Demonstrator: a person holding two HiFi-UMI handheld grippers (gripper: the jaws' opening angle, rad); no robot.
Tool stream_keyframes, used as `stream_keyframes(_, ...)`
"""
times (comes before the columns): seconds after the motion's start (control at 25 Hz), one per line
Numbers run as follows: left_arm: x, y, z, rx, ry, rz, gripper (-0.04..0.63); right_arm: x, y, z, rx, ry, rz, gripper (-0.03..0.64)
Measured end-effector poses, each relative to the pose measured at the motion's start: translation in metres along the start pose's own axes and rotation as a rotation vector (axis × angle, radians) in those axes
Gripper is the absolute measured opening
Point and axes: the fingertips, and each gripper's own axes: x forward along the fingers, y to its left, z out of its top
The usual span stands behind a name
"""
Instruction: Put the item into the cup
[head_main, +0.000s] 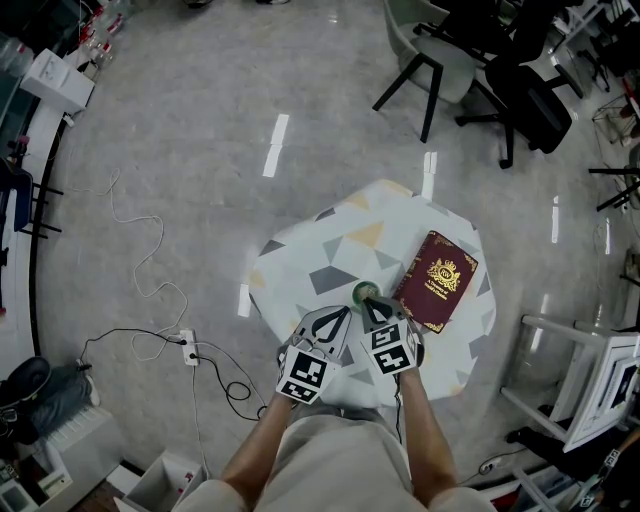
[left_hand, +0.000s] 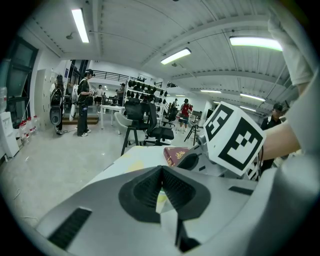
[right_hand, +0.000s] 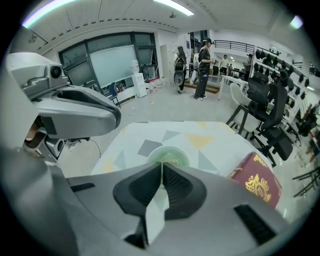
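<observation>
Both grippers hang low over the near side of a small table (head_main: 325, 245) with a geometric-print cover. The left gripper (left_hand: 161, 172) has its jaws pressed together with nothing between them. The right gripper (right_hand: 161, 167) is likewise closed and empty, its tips right at the near rim of the green cup (right_hand: 169, 151). The cup stands upright near the table's middle, just beside the near corner of a maroon book with a gold crest (head_main: 437, 280). No loose item shows on the cover. Something pale and yellowish seems to sit inside the cup, though I cannot tell what it is, so the drop may already be made. The main risk is the right jaw tips catching the rim on any forward or sideways move, since a cup like this probably tips or slides easily. A push rightward would drive it into the book. The two grippers sit just beside each other, so swinging either one could knock its marker cube against the other. The open room lies up and back toward the person. The far left of the table is bare, and the table edge is near on all sides.
</observation>
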Motion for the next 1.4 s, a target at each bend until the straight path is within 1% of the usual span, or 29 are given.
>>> stream_keyframes(0.12,-0.001,0.000,0.001,0.005,-0.002,0.001,0.011,-0.002,0.000,0.001,-0.002,-0.003,-0.001,0.032)
stream_keyframes(0.44,-0.005,0.000,0.007,0.013,-0.020,0.003,0.011,-0.007,0.001,0.001,-0.001,-0.017,-0.012,0.035)
stream_keyframes(0.6,-0.009,0.000,0.009,0.017,-0.026,0.007,0.011,-0.013,0.002,0.006,-0.004,-0.047,-0.021,0.035)
stream_keyframes(0.72,-0.014,-0.001,0.015,0.025,-0.037,0.009,0.011,-0.026,0.003,0.013,-0.015,-0.096,-0.037,0.035)
stream_keyframes(1.08,-0.037,-0.008,0.033,0.064,-0.074,0.020,0.011,-0.090,0.005,0.038,-0.039,-0.290,-0.099,0.048)
stream_keyframes(1.4,-0.053,-0.027,0.050,0.098,-0.103,0.008,0.011,-0.136,0.010,0.042,-0.024,-0.385,-0.154,0.051)
